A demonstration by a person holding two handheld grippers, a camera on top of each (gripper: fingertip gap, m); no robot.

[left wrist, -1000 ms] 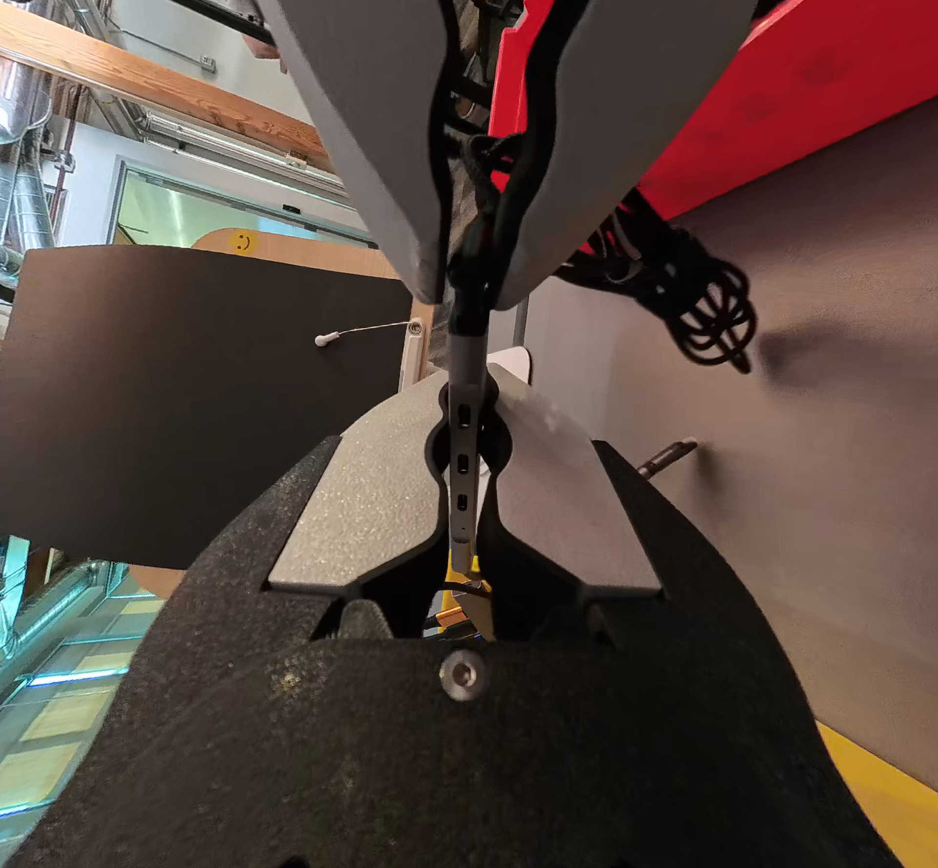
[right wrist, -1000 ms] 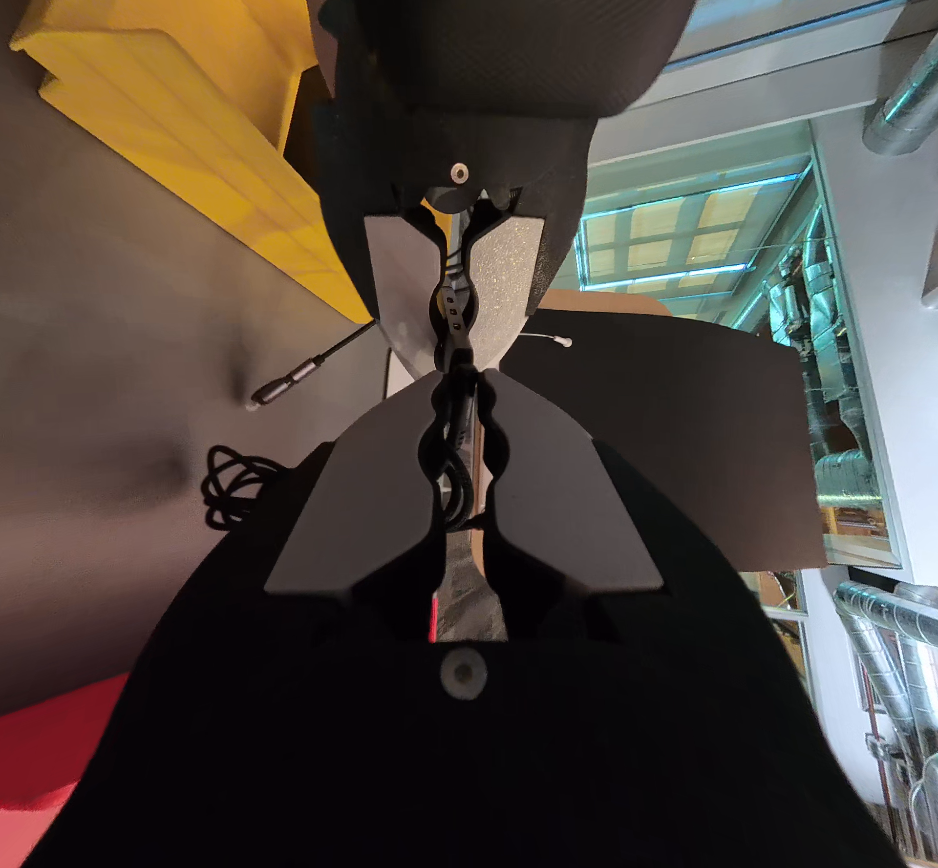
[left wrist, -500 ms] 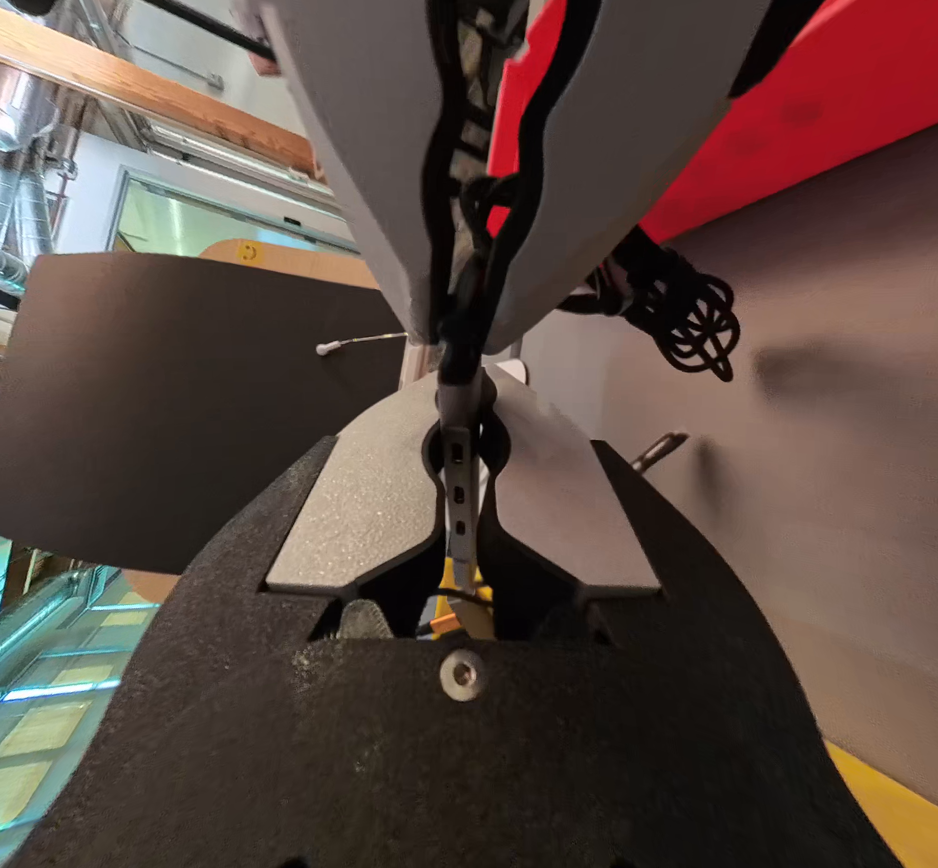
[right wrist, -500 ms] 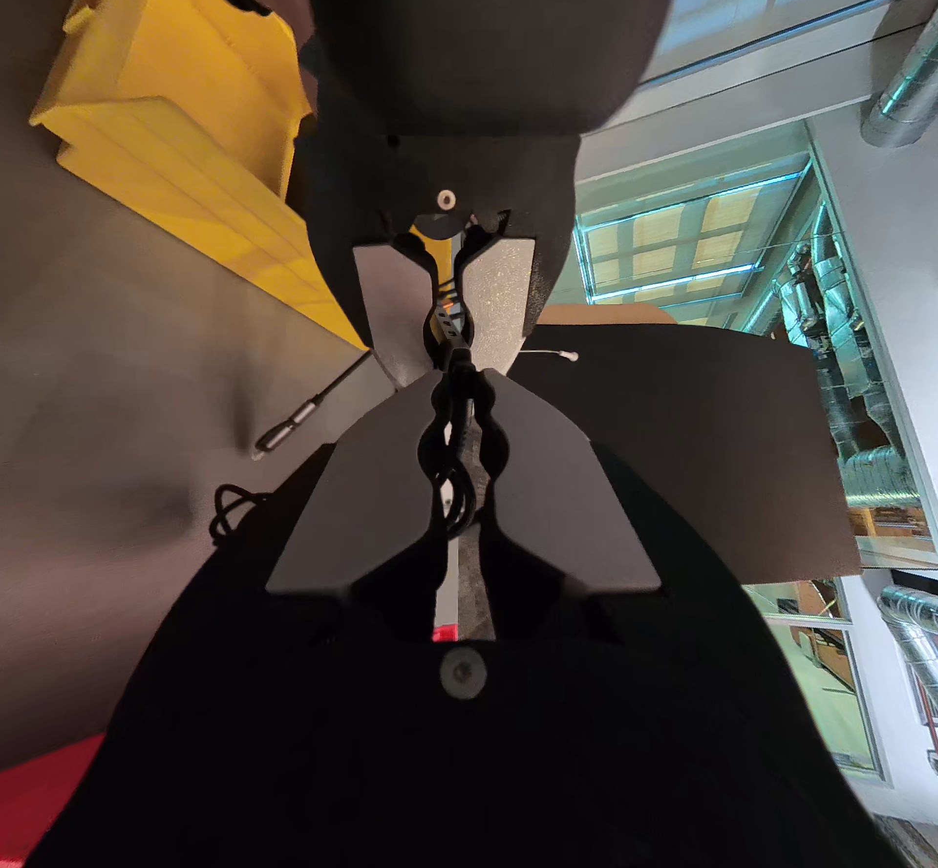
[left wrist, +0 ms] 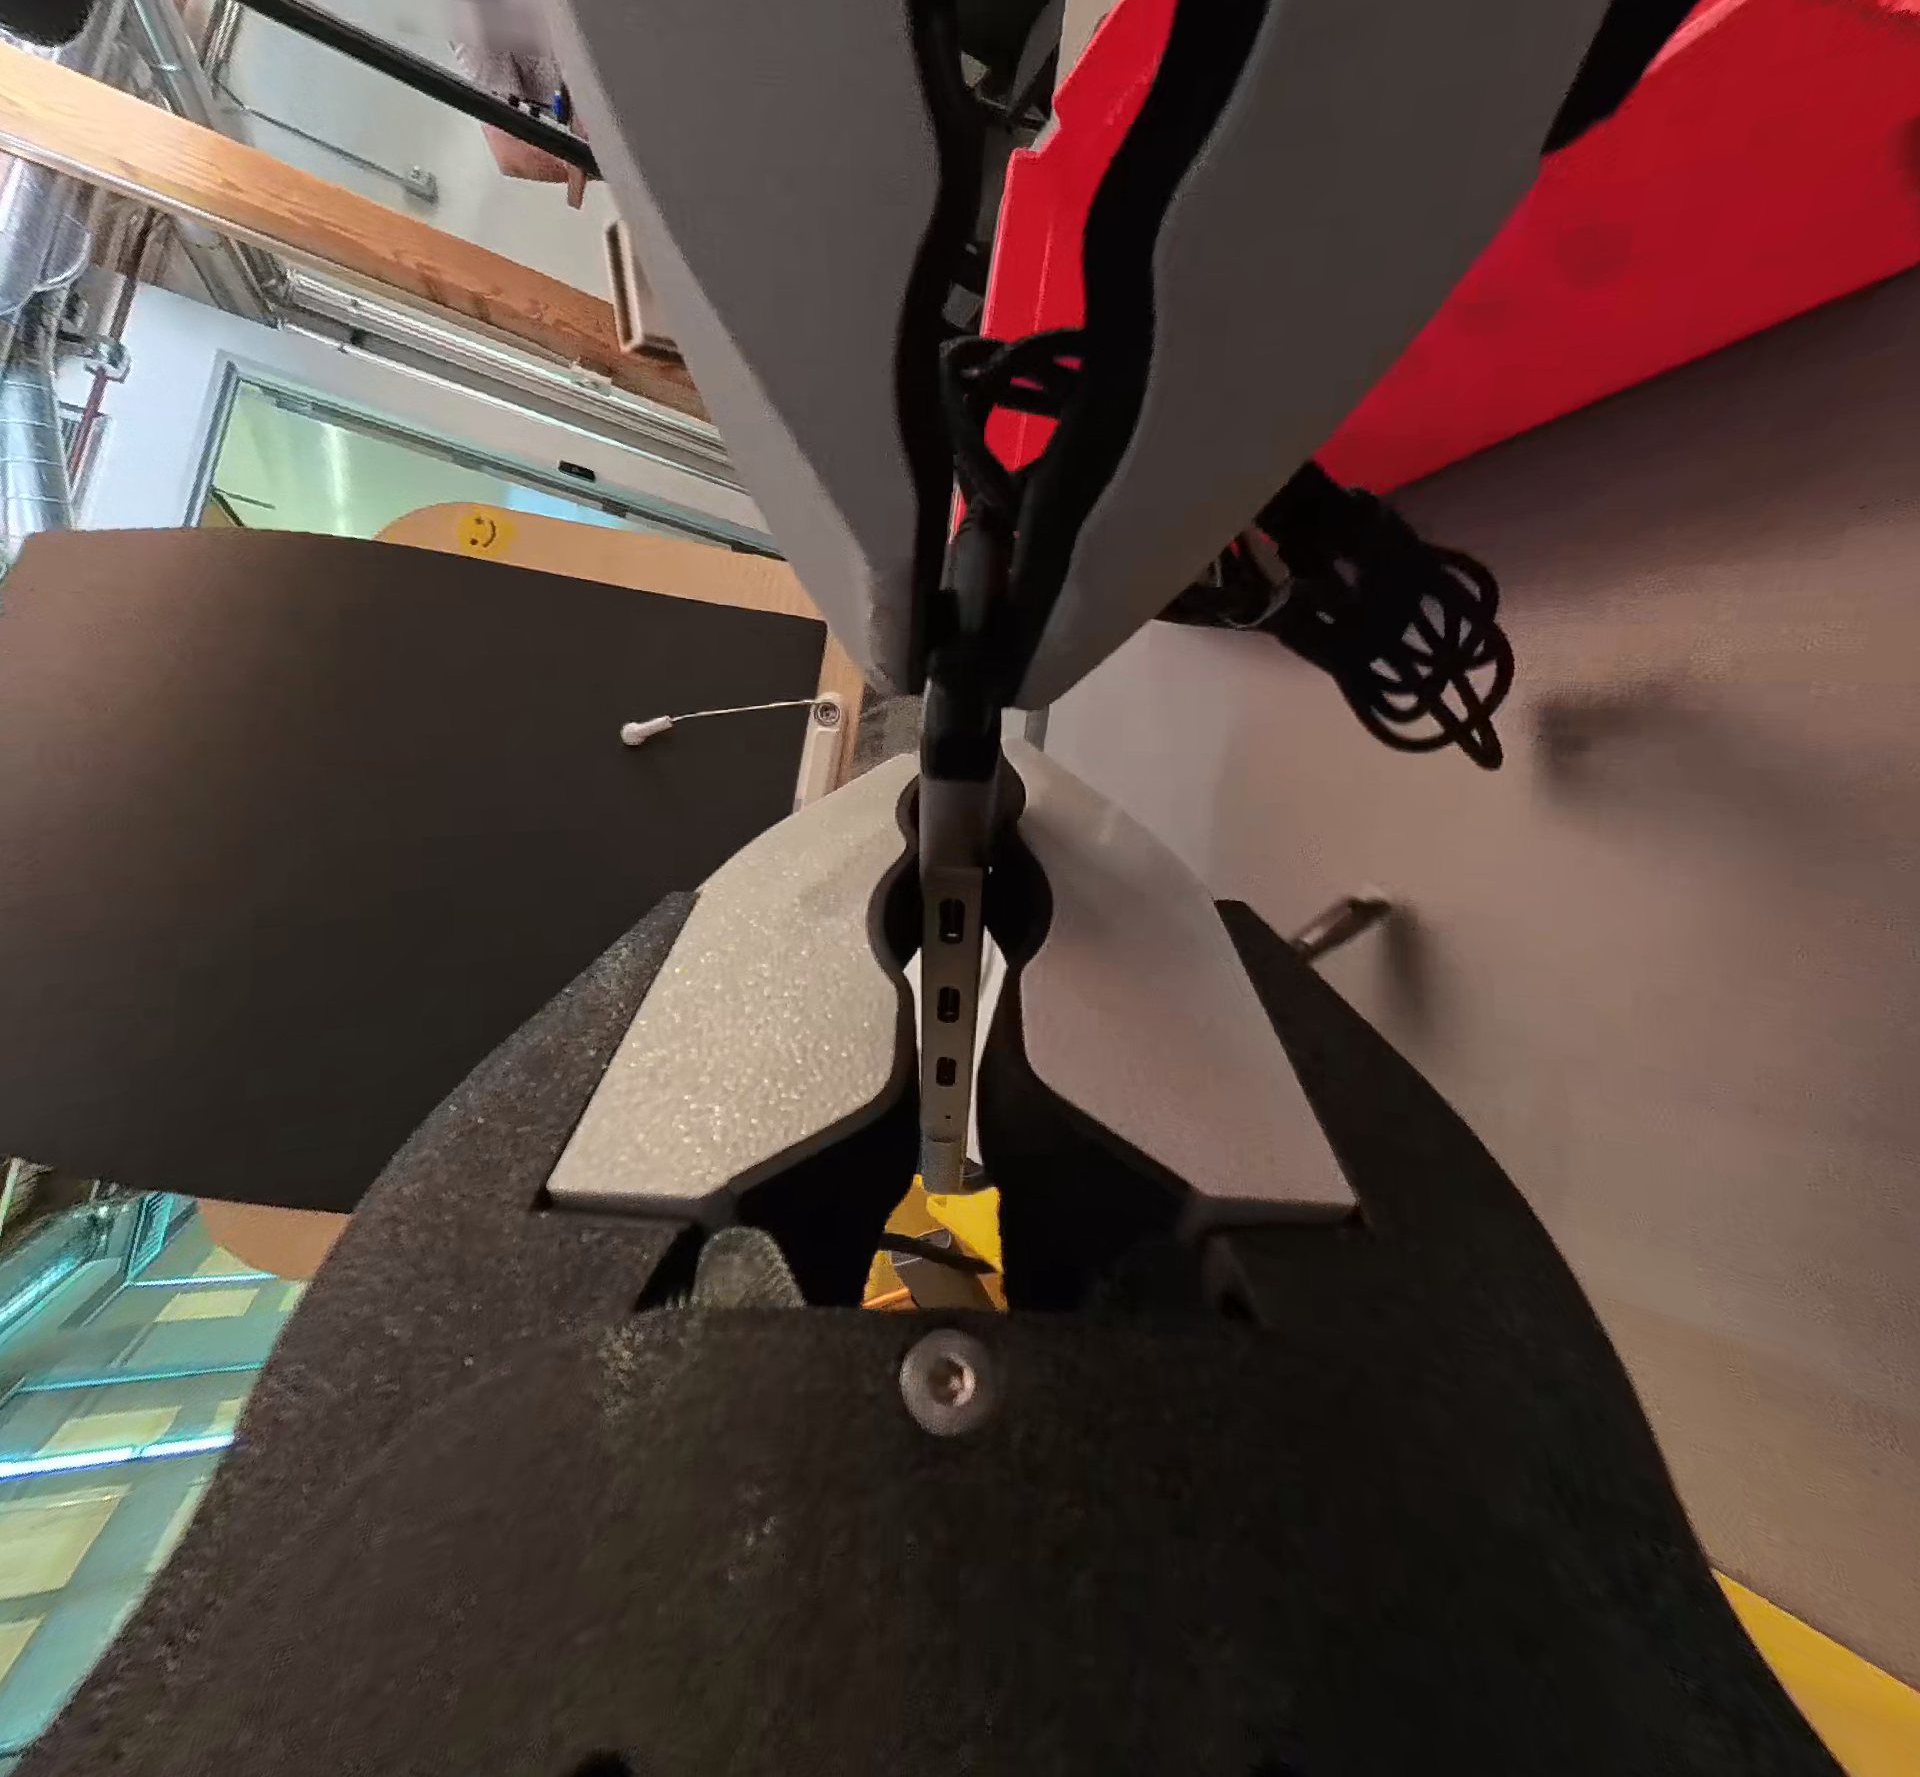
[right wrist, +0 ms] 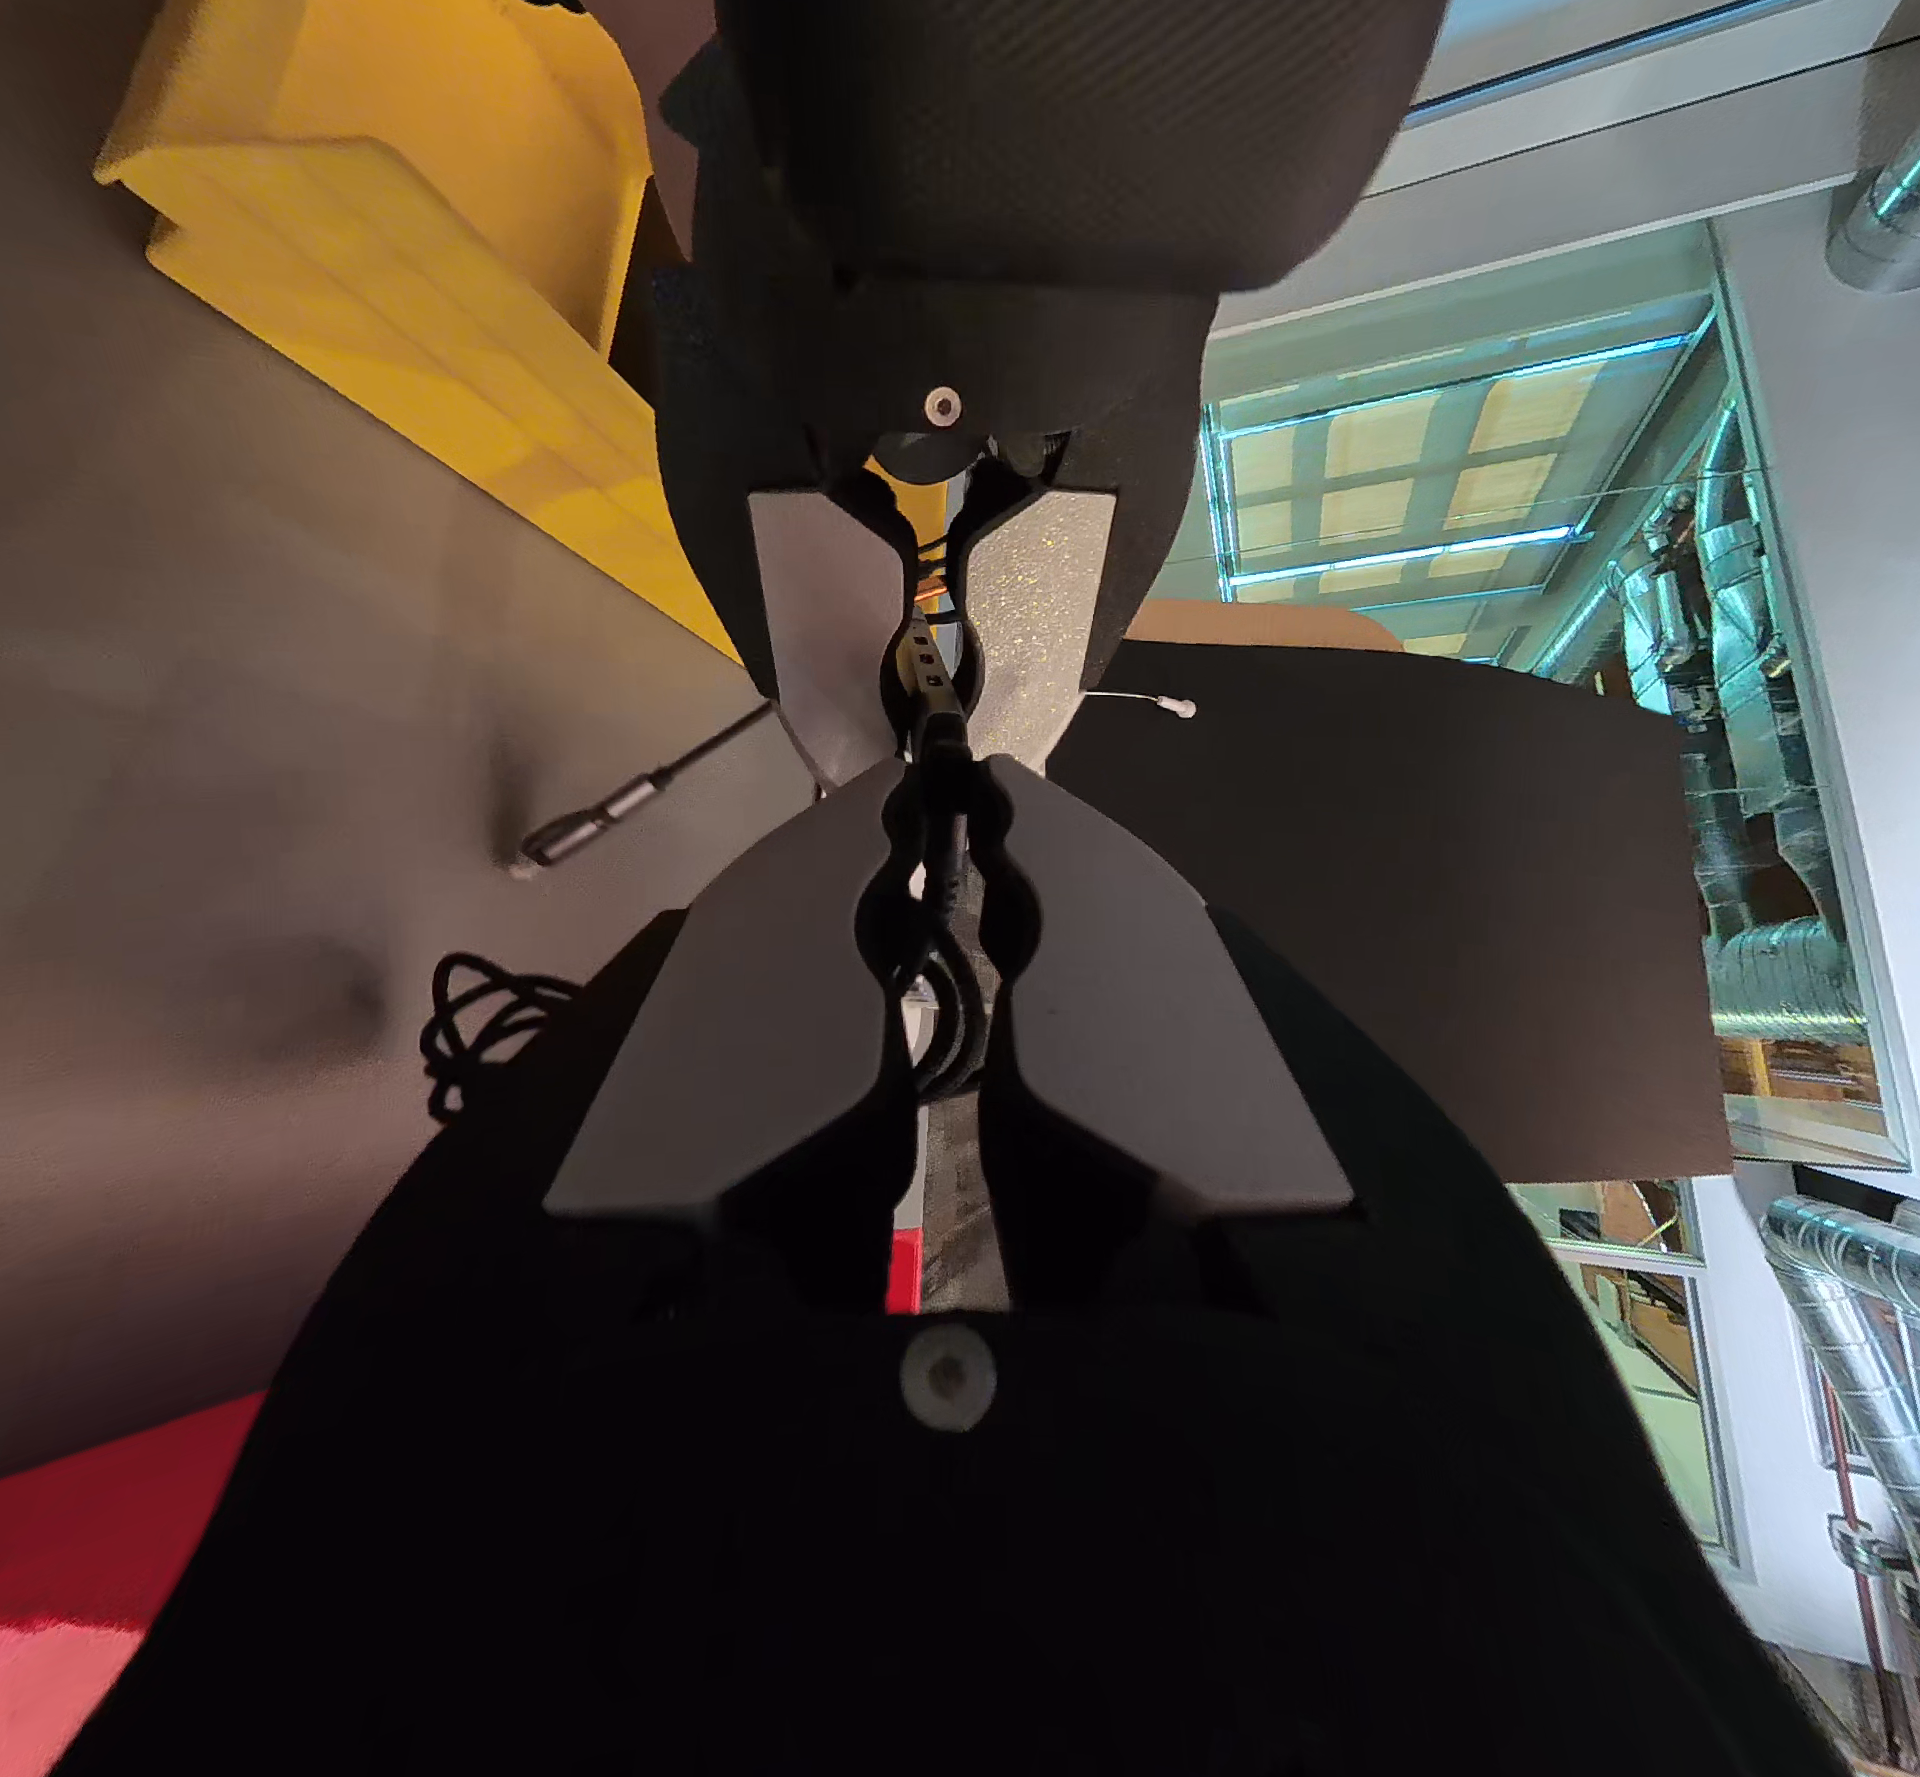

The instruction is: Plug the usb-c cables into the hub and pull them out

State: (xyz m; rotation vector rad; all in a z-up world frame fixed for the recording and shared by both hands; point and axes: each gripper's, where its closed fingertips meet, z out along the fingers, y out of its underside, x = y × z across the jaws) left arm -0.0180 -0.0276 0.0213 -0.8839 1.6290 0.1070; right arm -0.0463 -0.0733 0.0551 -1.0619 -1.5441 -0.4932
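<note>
Two grippers meet nose to nose over a grey table, one holding the hub, the other a cable plug.

Left of the hub [left wrist: 948, 979], a dark board [left wrist: 364, 844] stands behind. The left gripper [left wrist: 961, 880] has its jaws closed tight on the hub, three ports showing along its edge. Directly above the hub, the right gripper [right wrist: 940, 854] pinches the black usb-c cable [right wrist: 940, 896], its plug touching the hub's top end. Right of the hub, another cable end [left wrist: 1340, 922] and a black coil [left wrist: 1423, 657] lie on the table [left wrist: 1662, 1000], below a red bin [left wrist: 1558, 221].
</note>
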